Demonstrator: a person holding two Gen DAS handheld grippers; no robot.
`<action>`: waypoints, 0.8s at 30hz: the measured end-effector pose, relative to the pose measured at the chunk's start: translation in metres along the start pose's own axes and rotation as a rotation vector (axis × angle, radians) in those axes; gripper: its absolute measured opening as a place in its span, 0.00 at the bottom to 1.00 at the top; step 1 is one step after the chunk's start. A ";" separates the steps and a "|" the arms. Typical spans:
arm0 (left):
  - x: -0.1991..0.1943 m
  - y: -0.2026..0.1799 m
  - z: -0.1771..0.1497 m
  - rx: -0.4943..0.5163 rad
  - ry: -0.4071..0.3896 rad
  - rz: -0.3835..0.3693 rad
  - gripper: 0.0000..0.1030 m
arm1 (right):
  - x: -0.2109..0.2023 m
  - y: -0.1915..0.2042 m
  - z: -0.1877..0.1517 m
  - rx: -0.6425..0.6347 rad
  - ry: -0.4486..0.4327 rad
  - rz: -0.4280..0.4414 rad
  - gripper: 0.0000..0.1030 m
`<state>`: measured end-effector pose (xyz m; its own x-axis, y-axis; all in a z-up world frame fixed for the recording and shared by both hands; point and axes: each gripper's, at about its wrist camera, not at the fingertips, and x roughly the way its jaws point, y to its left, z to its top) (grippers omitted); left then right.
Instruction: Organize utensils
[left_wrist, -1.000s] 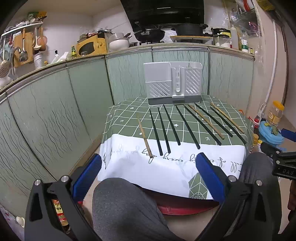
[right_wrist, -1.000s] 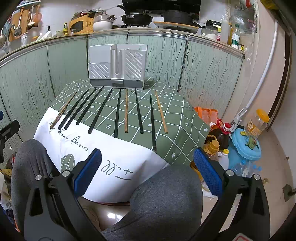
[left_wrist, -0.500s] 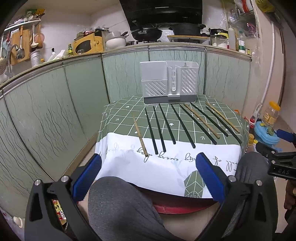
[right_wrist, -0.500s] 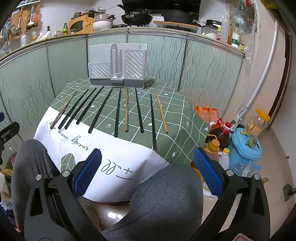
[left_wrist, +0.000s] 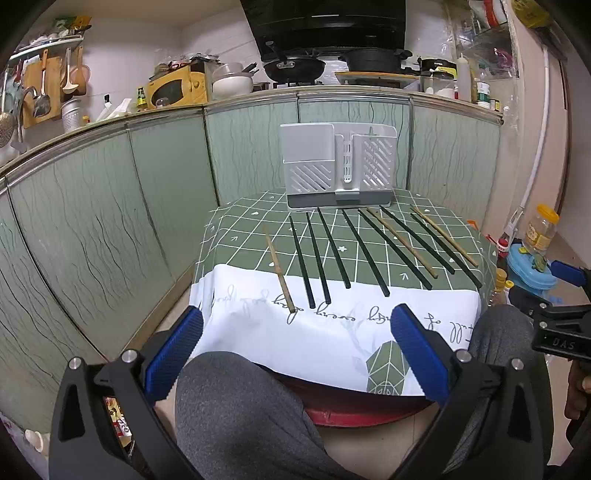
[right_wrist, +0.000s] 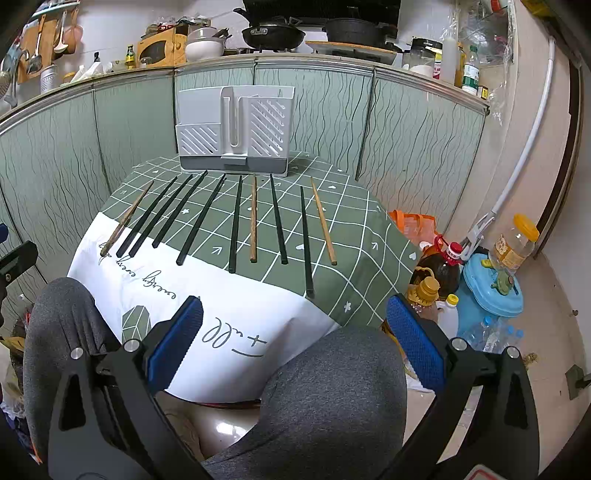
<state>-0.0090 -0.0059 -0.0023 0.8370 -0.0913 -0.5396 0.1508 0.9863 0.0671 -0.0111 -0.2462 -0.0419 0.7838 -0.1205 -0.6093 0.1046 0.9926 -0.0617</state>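
Ten chopsticks (right_wrist: 232, 225) lie side by side in a row on the counter (right_wrist: 354, 236), seven black and three brown, with their far tips near the gray holder (right_wrist: 236, 133) that stands upright at the back edge. The left gripper (left_wrist: 295, 350) hangs low by the front edge, over a knee in gray pants (left_wrist: 236, 406), with its jaws wide open and nothing in them. The right gripper (right_wrist: 293, 338) hangs near the front right corner, over the other knee, and its jaws are wide open and hold nothing too.
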 end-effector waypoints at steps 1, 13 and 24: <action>0.000 0.000 0.000 0.000 0.000 -0.001 0.96 | 0.000 0.000 0.000 0.001 -0.001 0.000 0.93; 0.000 0.001 -0.002 0.003 0.004 0.009 0.96 | 0.001 -0.001 0.000 0.006 0.003 0.000 0.93; 0.015 -0.001 -0.006 0.026 0.029 0.035 0.96 | 0.005 -0.005 -0.002 0.009 0.012 -0.010 0.93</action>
<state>0.0005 -0.0074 -0.0156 0.8264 -0.0519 -0.5607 0.1355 0.9848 0.1085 -0.0089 -0.2520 -0.0459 0.7754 -0.1302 -0.6180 0.1180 0.9912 -0.0607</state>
